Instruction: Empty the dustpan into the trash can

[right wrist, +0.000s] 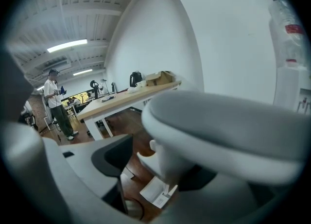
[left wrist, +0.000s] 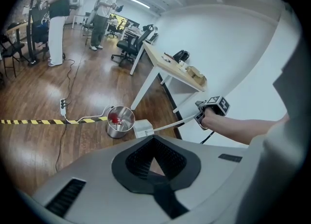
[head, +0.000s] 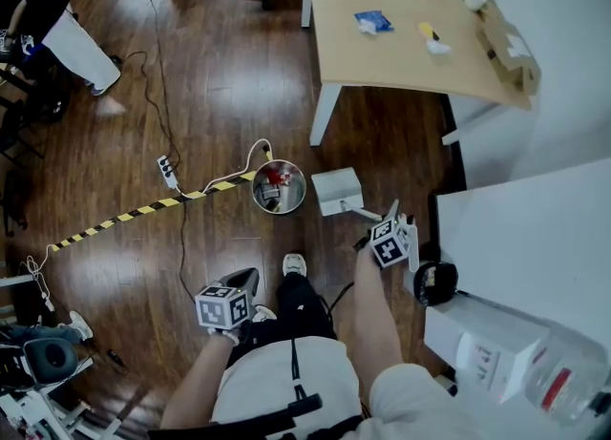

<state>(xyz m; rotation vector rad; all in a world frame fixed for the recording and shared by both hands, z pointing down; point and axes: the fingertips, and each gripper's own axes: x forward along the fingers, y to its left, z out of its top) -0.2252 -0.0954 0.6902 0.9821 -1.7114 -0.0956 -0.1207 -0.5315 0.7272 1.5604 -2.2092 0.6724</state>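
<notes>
My right gripper (head: 399,223) hangs spread around the dustpan handle (head: 365,213), no squeeze, I guess because the dustpan (head: 338,190) rests on the floor (head: 229,104) just right of the trash can (head: 254,190), my left gripper (head: 243,279) pressed together, empty, held near me out of the way

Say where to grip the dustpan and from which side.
Grip the dustpan by the upper end of its handle, from the side away from the trash can: the pan lies on the floor, and the handle slants up toward the right tool.
</notes>
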